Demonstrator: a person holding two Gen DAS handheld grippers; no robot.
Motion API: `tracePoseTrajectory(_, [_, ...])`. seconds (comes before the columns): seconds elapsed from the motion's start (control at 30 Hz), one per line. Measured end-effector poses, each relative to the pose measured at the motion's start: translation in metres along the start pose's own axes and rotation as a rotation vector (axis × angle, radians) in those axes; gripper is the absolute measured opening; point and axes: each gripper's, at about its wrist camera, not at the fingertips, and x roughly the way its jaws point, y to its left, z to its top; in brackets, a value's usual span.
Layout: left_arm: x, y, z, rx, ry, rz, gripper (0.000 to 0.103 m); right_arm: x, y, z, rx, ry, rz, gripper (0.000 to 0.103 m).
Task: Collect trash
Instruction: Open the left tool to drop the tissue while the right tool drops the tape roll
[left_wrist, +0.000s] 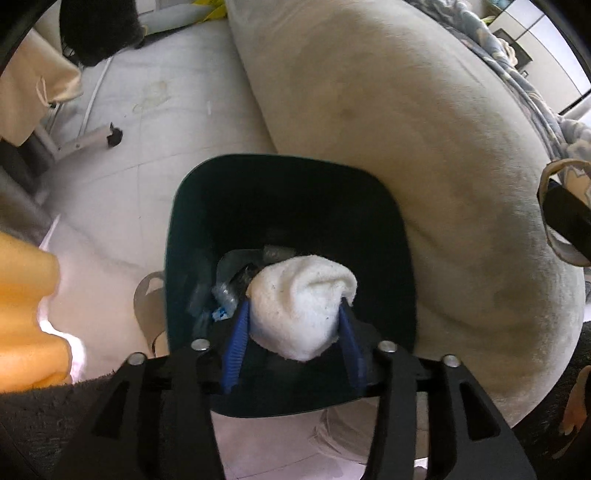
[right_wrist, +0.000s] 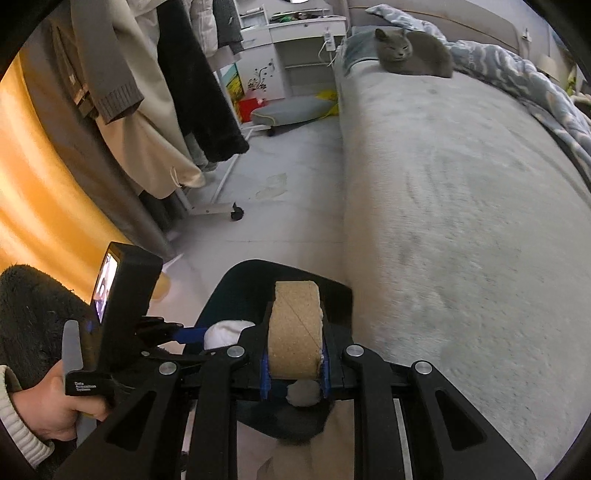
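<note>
A dark green trash bin stands on the floor beside the bed, with clear plastic wrappers inside. My left gripper is shut on a crumpled white tissue wad and holds it over the bin's opening. My right gripper is shut on a brown cardboard roll, held above the bin's rim. The left gripper with the white wad shows at the right view's lower left. The right gripper's tip with the roll shows at the left view's right edge.
A grey plush bed fills the right side, with a grey cat and a blue blanket on it. A wheeled clothes rack with coats and an orange curtain stand left. White desk at the back.
</note>
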Motion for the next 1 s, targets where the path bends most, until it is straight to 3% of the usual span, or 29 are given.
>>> tracePoseTrajectory(0.13, [-0.002,0.007,-0.006,0.004,0.019,0.026,0.070,0.014,-0.002,0.001,0.031,0.036,0.035,0.020])
tracePoseTrajectory(0.33, [-0.020,0.020,-0.011,-0.017,-0.028,0.034,0.075,0.032,0.011,0.003,-0.013,0.086,0.029,0.020])
tracePoseTrajectory(0.57, [-0.065,0.030,-0.014,-0.030,-0.168,0.031,0.076,0.050,0.015,-0.003,-0.025,0.147,0.018,0.020])
tracePoseTrajectory(0.87, [-0.128,0.010,-0.019,0.016,-0.341,0.012,0.077,0.071,0.016,-0.014,-0.032,0.226,0.013,0.021])
tracePoseTrajectory(0.93, [-0.137,0.008,-0.017,0.024,-0.358,0.010,0.077,0.073,0.018,-0.016,-0.036,0.235,0.011,0.027])
tracePoseTrajectory(1.0, [-0.144,0.005,-0.018,0.039,-0.374,0.007,0.077,0.071,0.019,-0.016,-0.033,0.227,0.013,0.055])
